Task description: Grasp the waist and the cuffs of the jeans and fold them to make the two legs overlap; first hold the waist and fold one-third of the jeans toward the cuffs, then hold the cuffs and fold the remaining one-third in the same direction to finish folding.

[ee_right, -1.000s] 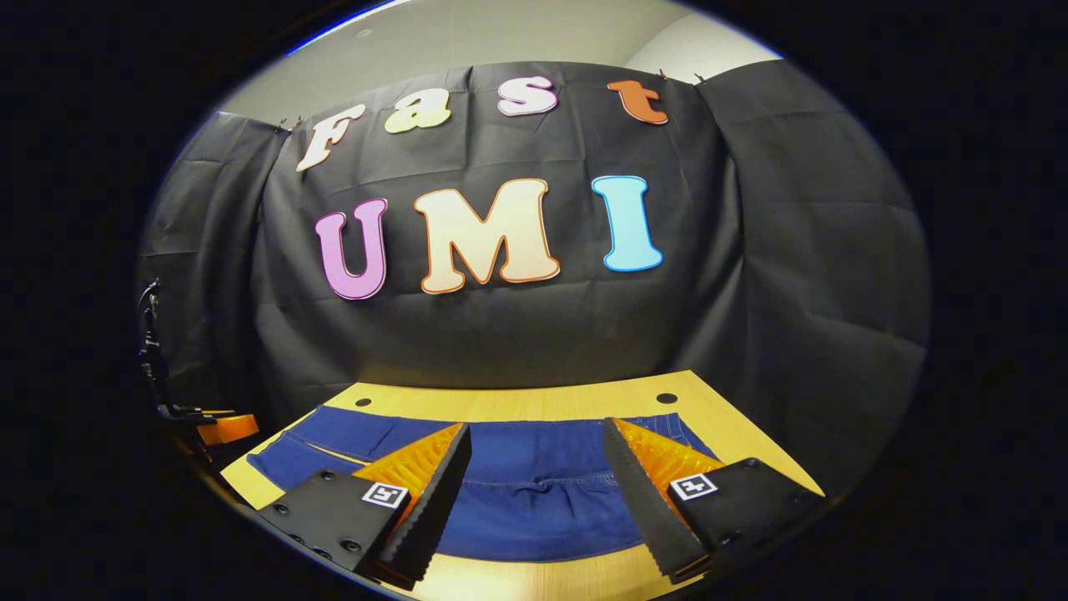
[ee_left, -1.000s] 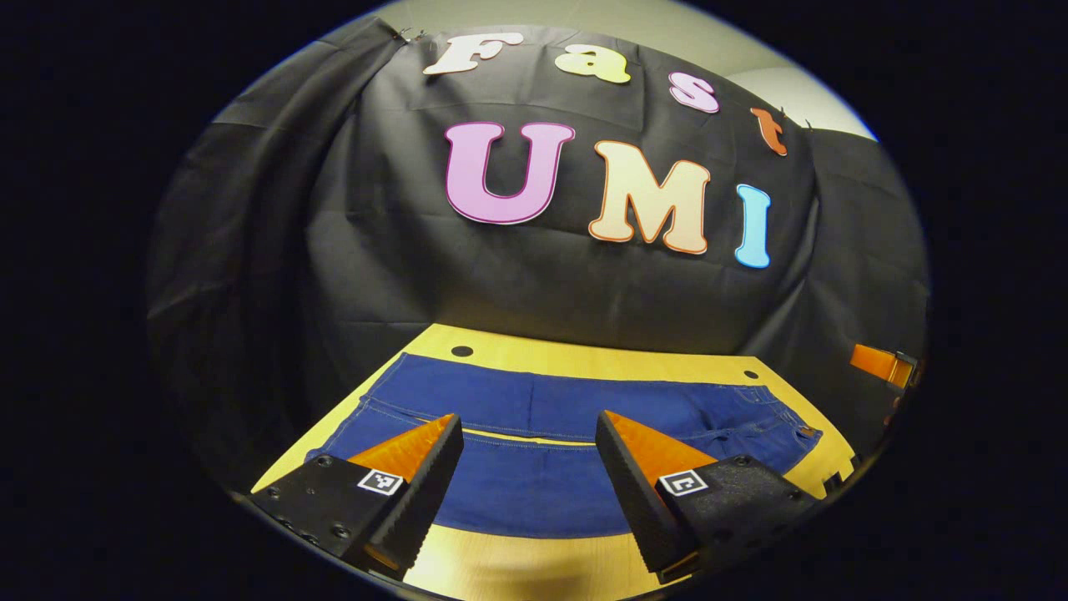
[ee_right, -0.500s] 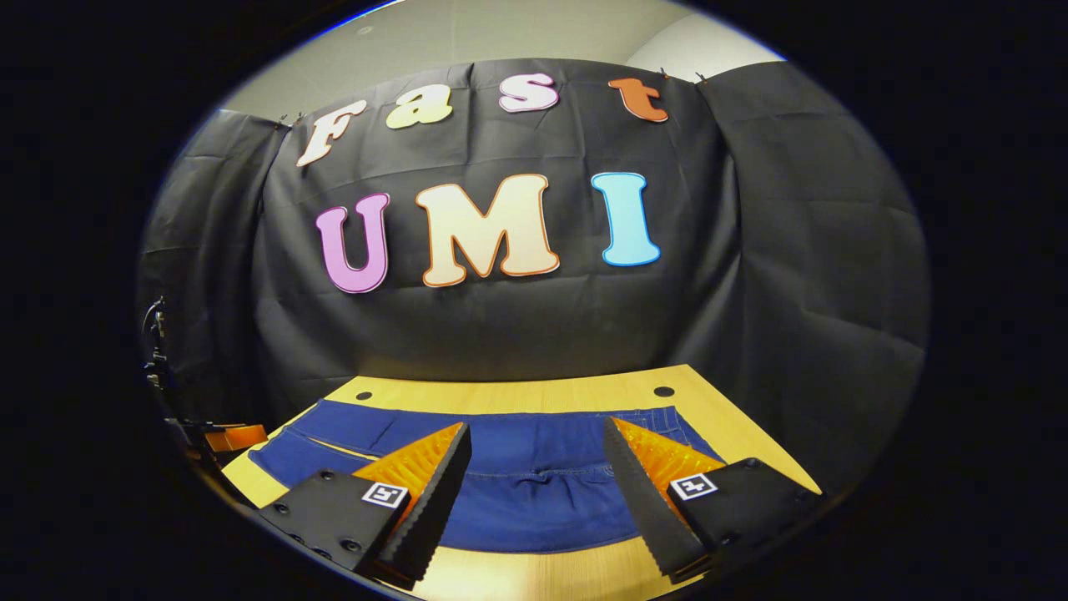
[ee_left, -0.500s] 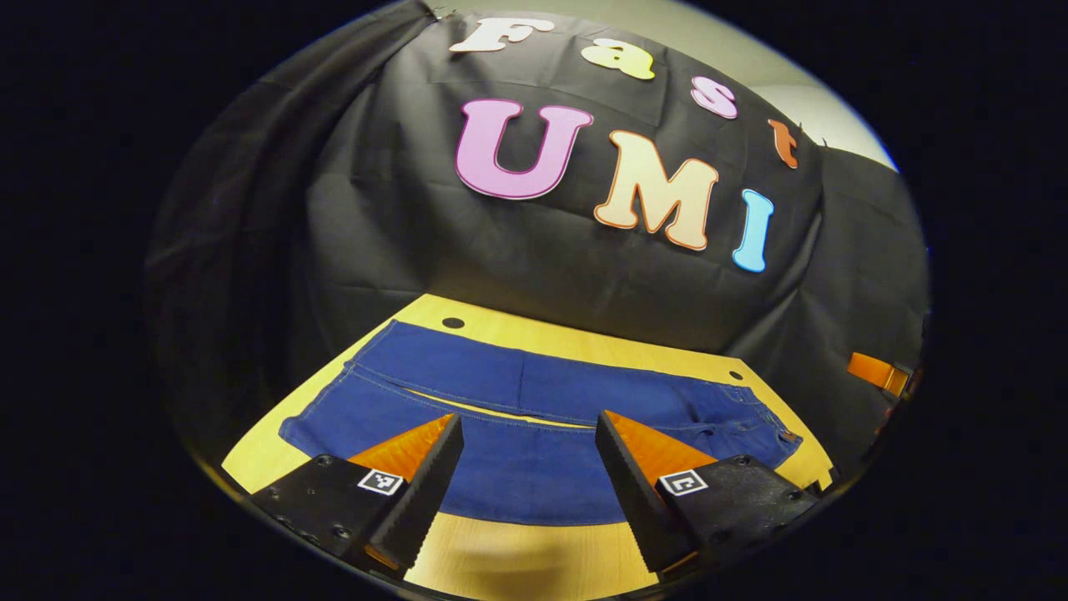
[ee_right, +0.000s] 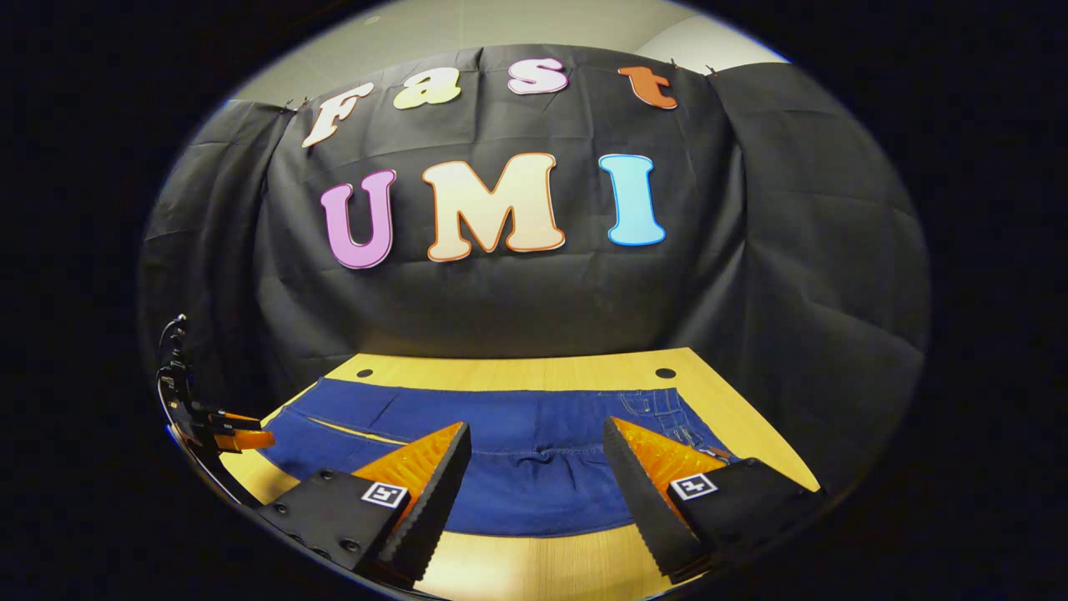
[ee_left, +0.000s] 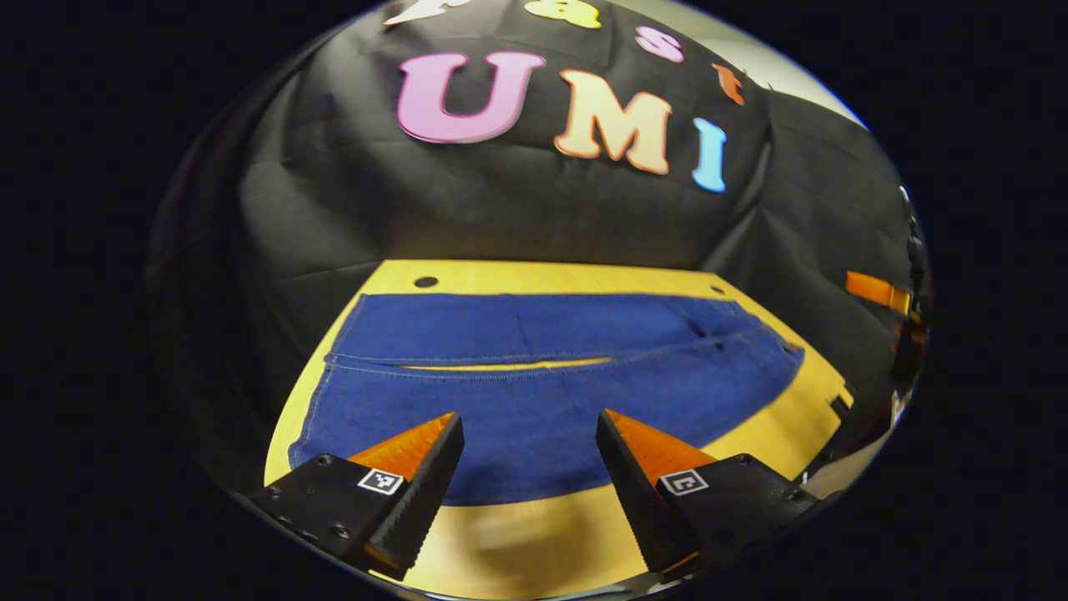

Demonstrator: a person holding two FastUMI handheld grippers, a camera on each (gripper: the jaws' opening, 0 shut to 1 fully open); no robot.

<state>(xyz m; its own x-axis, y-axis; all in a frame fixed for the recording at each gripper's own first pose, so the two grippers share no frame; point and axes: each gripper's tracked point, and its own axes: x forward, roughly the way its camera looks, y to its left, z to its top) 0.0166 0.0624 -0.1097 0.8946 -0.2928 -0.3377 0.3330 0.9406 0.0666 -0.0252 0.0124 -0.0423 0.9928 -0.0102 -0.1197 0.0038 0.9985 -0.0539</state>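
Blue jeans (ee_left: 534, 376) lie flat across the wooden table (ee_left: 534, 534), the two legs side by side with a thin gap between them. Their cuffs are at the left end in the left gripper view and the waist is at the right. My left gripper (ee_left: 527, 434) hangs open above the near leg, close to the cuff end, with nothing between its fingers. In the right gripper view the jeans (ee_right: 517, 467) stretch leftward, with the waist (ee_right: 667, 409) at the right. My right gripper (ee_right: 534, 442) is open over the waist end and holds nothing.
The black cloth wall rises right behind the table's far edge. Two round holes (ee_left: 425, 282) (ee_right: 665, 373) mark the table's far corners. The left gripper (ee_right: 225, 430) appears small at the left edge of the right gripper view. A strip of bare wood (ee_right: 534, 563) runs along the near edge.
The left gripper has tipped downward and shifted, so more of the table and jeans shows below it. The right gripper has tilted down slightly. Both stay open.
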